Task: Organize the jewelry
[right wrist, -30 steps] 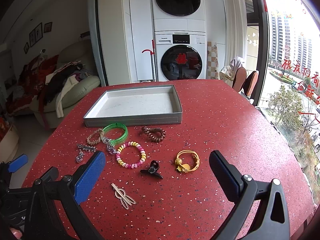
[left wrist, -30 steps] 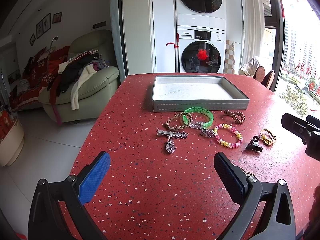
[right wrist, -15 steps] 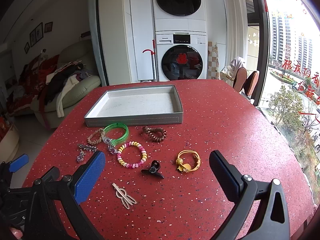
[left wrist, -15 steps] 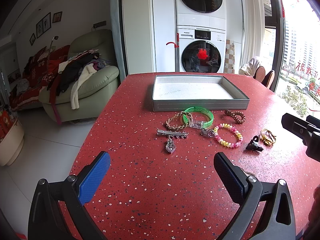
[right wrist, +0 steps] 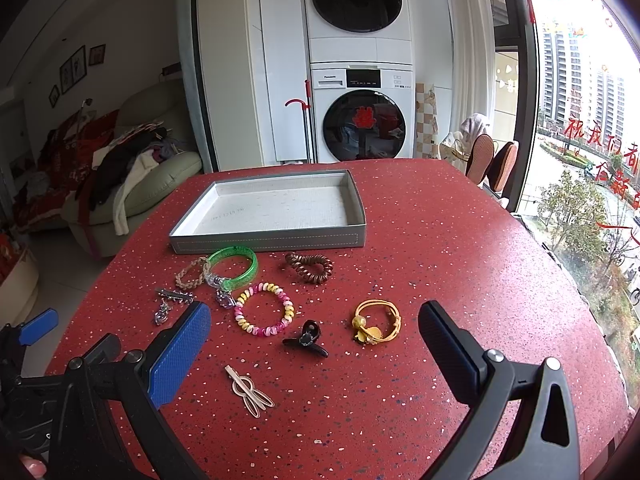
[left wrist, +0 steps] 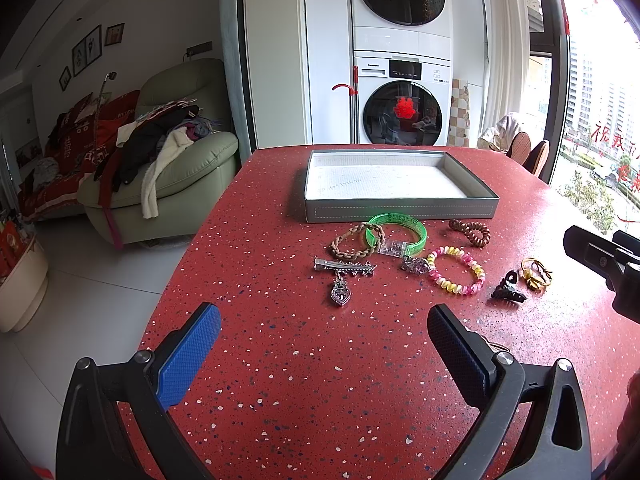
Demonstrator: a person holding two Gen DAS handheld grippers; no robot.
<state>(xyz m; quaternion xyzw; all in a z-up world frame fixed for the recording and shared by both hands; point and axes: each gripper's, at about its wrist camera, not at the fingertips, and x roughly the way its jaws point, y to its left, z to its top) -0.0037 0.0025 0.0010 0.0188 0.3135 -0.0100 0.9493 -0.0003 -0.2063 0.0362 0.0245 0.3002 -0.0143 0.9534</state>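
Observation:
A grey tray [left wrist: 400,213] [right wrist: 272,242] with nothing in it stands on the red table. In front of it lie a green bangle [left wrist: 416,233] [right wrist: 251,266], a braided band [left wrist: 352,242], a brown coil tie [left wrist: 470,232] [right wrist: 310,268], a pink-yellow bracelet [left wrist: 456,270] [right wrist: 264,308], a silver pendant clip [left wrist: 342,276], a black claw clip [left wrist: 508,290] [right wrist: 306,338], a yellow hair tie [right wrist: 376,322] and a beige hair clip [right wrist: 248,390]. My left gripper [left wrist: 324,344] and right gripper [right wrist: 314,338] are open, empty, above the table near the items.
A green sofa [left wrist: 180,176] piled with clothes stands left of the table. Stacked washing machines [left wrist: 400,80] stand behind it. A window [right wrist: 592,160] and chairs [right wrist: 492,164] are to the right. The table's left edge drops to a white floor [left wrist: 100,280].
The right wrist view has drifted slightly; the items sit a touch higher and to the right. The left view is unchanged. Nothing was grasped.

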